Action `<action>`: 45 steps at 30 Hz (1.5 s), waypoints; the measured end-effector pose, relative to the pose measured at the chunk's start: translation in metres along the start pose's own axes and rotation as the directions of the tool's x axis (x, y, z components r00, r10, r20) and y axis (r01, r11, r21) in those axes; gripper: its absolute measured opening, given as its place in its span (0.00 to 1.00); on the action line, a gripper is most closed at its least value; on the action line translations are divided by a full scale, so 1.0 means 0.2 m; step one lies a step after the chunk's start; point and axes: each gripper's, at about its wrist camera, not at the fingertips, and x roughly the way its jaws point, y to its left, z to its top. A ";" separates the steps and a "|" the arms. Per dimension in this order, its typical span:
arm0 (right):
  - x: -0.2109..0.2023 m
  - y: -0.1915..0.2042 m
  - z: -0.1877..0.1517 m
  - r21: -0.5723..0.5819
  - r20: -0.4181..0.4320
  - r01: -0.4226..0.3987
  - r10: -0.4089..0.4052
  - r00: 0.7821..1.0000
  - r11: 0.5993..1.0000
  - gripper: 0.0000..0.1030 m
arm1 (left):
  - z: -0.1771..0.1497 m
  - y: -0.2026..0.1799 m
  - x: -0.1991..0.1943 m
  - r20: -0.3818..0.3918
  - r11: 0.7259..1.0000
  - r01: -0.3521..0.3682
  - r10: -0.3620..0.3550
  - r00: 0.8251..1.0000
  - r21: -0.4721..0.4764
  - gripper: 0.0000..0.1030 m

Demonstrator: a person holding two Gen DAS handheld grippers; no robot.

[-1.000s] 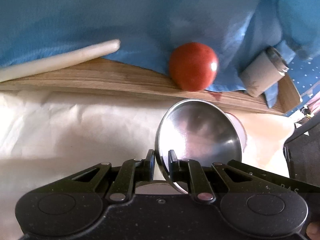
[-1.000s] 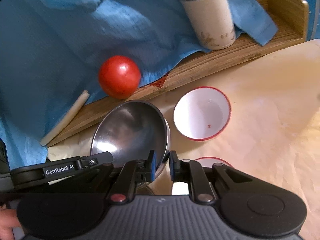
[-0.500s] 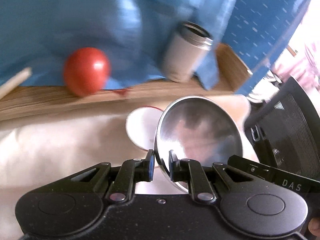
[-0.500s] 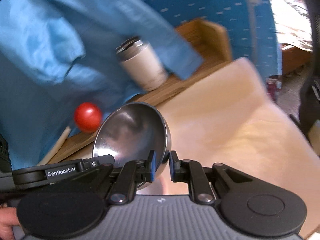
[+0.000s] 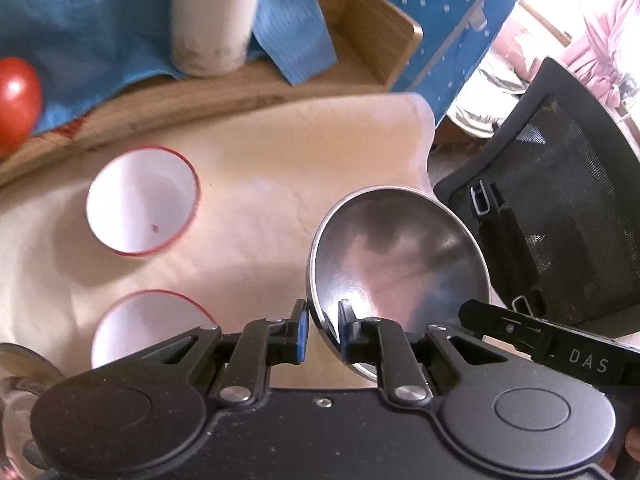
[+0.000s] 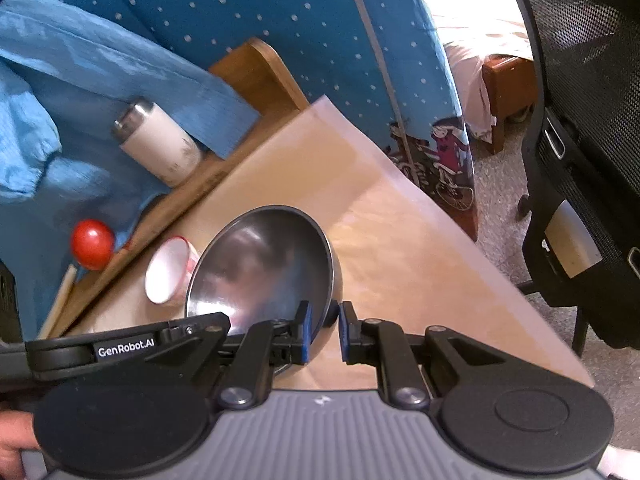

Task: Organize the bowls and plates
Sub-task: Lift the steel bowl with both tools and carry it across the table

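Observation:
A steel bowl point(image 5: 400, 256) is held in the air, tilted, by both grippers. My left gripper point(image 5: 323, 330) is shut on its left rim. My right gripper point(image 6: 323, 330) is shut on its right rim, and the bowl point(image 6: 260, 268) fills the middle of the right wrist view. Two white bowls with red rims stand on the table: one point(image 5: 142, 202) further back, also seen in the right wrist view point(image 6: 168, 276), and one point(image 5: 148, 328) nearer, partly hidden behind my left gripper.
A beige-covered table point(image 6: 400, 240) ends at the right near a black mesh chair point(image 5: 560, 216). A wooden shelf point(image 5: 248, 84) at the back holds a white flask point(image 5: 212, 16), a tomato point(image 5: 16, 100) and blue cloth. A glass object point(image 5: 16, 384) shows at lower left.
Both grippers have carried the steel bowl to the right, away from the tomato and toward the table's right end. The two white bowls have come into the left wrist view.

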 end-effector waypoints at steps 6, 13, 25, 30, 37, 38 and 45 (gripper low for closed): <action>0.08 -0.09 0.04 -0.062 -0.083 -0.046 0.041 0.996 0.997 0.16 | -0.02 -0.06 0.09 -0.035 0.998 -0.063 0.062 0.997 -0.029 0.16; 0.12 -0.08 0.07 -0.133 -0.137 -0.086 0.067 0.988 0.987 0.16 | -0.05 -0.08 0.11 -0.056 0.990 -0.119 0.115 0.992 -0.076 0.16; 0.16 -0.05 0.09 -0.157 -0.157 -0.120 0.096 0.983 0.980 0.16 | -0.05 -0.06 0.10 -0.050 0.983 -0.156 0.151 0.987 -0.096 0.16; 0.18 -0.01 0.10 -0.162 -0.146 -0.121 0.098 0.984 0.979 0.17 | -0.05 -0.03 0.08 -0.057 0.986 -0.142 0.137 0.989 -0.092 0.19; 0.17 0.03 0.09 -0.159 -0.134 -0.109 0.088 0.987 0.981 0.21 | -0.06 0.02 0.05 -0.054 0.991 -0.103 0.099 0.994 -0.083 0.24; 0.17 0.04 0.08 -0.154 -0.134 -0.107 0.086 0.987 0.982 0.21 | -0.06 0.02 0.05 -0.054 0.992 -0.099 0.095 0.994 -0.080 0.25; 0.15 0.03 0.06 -0.132 -0.113 -0.085 0.070 0.991 0.988 0.23 | -0.05 0.02 0.03 -0.044 0.996 -0.073 0.070 0.997 -0.048 0.39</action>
